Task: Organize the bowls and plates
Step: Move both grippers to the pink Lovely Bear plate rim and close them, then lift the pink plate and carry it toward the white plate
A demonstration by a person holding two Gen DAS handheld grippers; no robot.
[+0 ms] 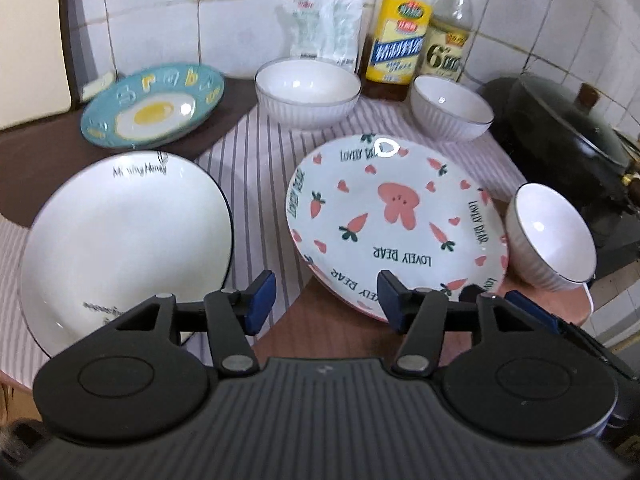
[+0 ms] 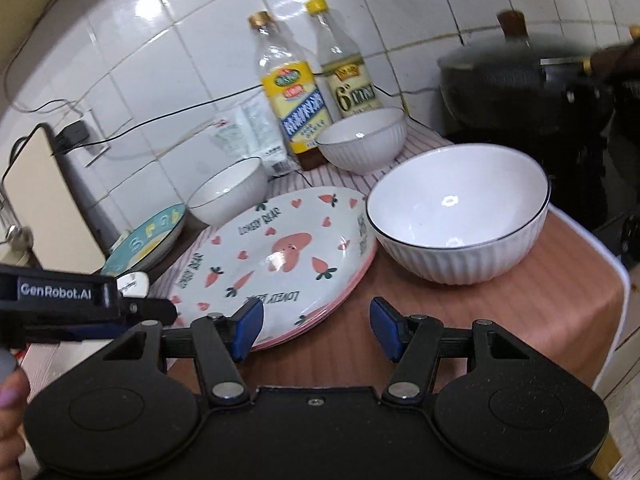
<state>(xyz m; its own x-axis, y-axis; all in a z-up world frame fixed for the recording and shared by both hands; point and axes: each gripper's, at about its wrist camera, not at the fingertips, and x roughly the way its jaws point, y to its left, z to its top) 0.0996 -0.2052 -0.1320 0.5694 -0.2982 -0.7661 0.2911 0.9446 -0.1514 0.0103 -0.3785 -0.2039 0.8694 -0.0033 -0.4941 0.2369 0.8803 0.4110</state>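
Note:
My left gripper [image 1: 326,300] is open with nothing between its blue pads, hovering over the table between a white black-rimmed plate [image 1: 124,240] on the left and the carrot-and-bear plate [image 1: 396,220] on the right. A teal fried-egg plate [image 1: 154,108] lies at the back left. Three white ribbed bowls stand at the back centre [image 1: 308,92], back right [image 1: 452,108] and right [image 1: 548,232]. My right gripper [image 2: 316,326] is open and empty at the near rim of the carrot-and-bear plate [image 2: 280,256], with the large bowl [image 2: 456,216] ahead on the right. The left gripper [image 2: 160,309] shows at the left edge.
Two bottles [image 1: 400,40] and a plastic bag [image 1: 328,28] stand against the tiled wall. A black lidded wok [image 2: 520,80] sits on the stove at the right. A striped cloth [image 1: 256,160] covers part of the table, whose edge [image 2: 616,280] drops off at the right.

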